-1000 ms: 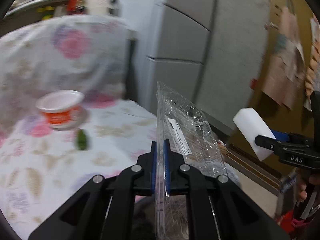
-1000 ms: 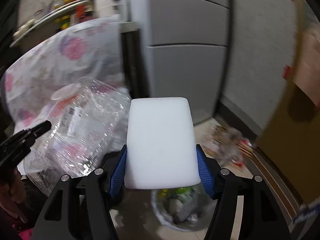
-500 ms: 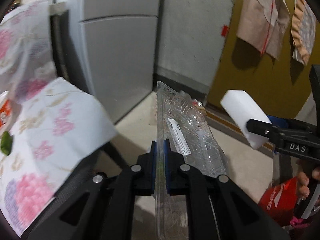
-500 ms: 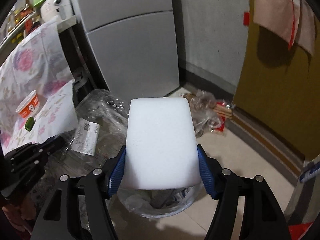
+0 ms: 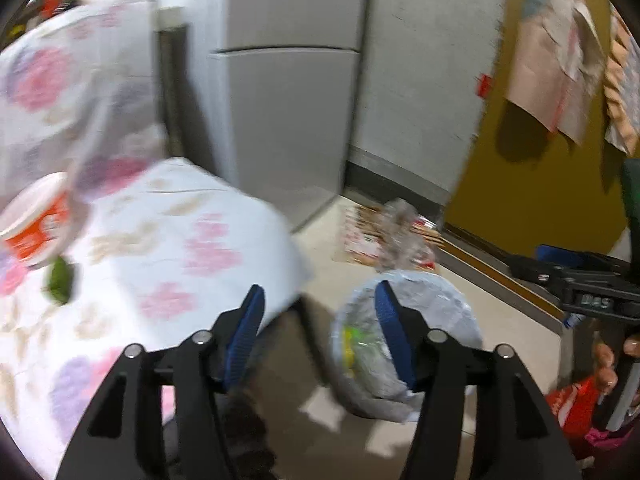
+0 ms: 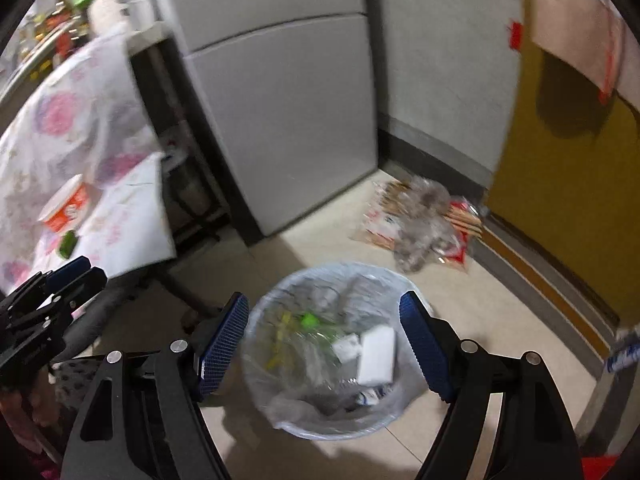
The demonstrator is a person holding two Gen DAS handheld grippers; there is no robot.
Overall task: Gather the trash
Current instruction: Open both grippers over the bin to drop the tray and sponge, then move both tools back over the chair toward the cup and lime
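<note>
A bin lined with a clear bag [image 6: 280, 412] stands on the floor right below my right gripper [image 6: 324, 304], whose jaws are opening with nothing between them. The white foam block [image 6: 376, 354] lies inside the bin among clear plastic and green scraps. In the left wrist view the same bin [image 5: 448, 300] shows beyond my left gripper [image 5: 318, 296], whose jaws are also opening and hold nothing. The clear plastic tray is not told apart from the bin's contents. An orange and white cup [image 5: 34, 216] and a green scrap [image 5: 60, 276] sit on the flowered tablecloth [image 5: 180, 248].
A grey refrigerator [image 6: 288, 112] stands behind the bin. Wrappers and crumpled plastic [image 6: 420, 216] lie on the floor by a yellow door [image 6: 568, 184]. The table edge and its dark legs [image 6: 176, 280] are left of the bin. A red bag [image 5: 568, 404] sits at lower right.
Both grippers have let go: the clear plastic tray has left the left jaws and the white foam block has dropped from the right jaws into the bin. Both moved lower over the bin.
</note>
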